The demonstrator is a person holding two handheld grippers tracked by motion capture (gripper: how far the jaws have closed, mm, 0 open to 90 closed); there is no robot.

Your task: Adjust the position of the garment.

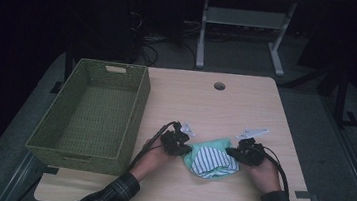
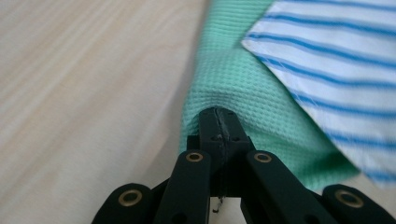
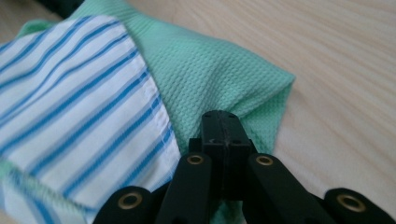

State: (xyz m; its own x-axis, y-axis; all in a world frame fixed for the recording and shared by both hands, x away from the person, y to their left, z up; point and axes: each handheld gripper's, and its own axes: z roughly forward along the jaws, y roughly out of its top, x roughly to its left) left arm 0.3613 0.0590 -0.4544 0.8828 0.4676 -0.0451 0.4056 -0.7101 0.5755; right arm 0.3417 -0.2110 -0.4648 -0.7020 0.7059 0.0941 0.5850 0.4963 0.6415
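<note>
A folded mint-green waffle cloth point(image 1: 212, 145) lies on the table's near half, with a white cloth with blue stripes point(image 1: 212, 160) on top of it. My left gripper point(image 1: 181, 147) holds the bundle's left edge. In the left gripper view its jaws are pressed together on the green cloth point(image 2: 243, 88), beside the striped cloth point(image 2: 336, 51). My right gripper point(image 1: 238, 154) holds the right edge. In the right gripper view its jaws are shut on a corner of the green cloth point(image 3: 219, 74), with the striped cloth point(image 3: 74, 98) to the left.
A green woven basket point(image 1: 138, 106) stands on the table's left part, close to my left hand. The light wooden table point(image 1: 201, 103) has a cable hole point(image 1: 219, 86) near its far edge. Beyond it stand a desk frame point(image 1: 245, 22) and cables on a dark floor.
</note>
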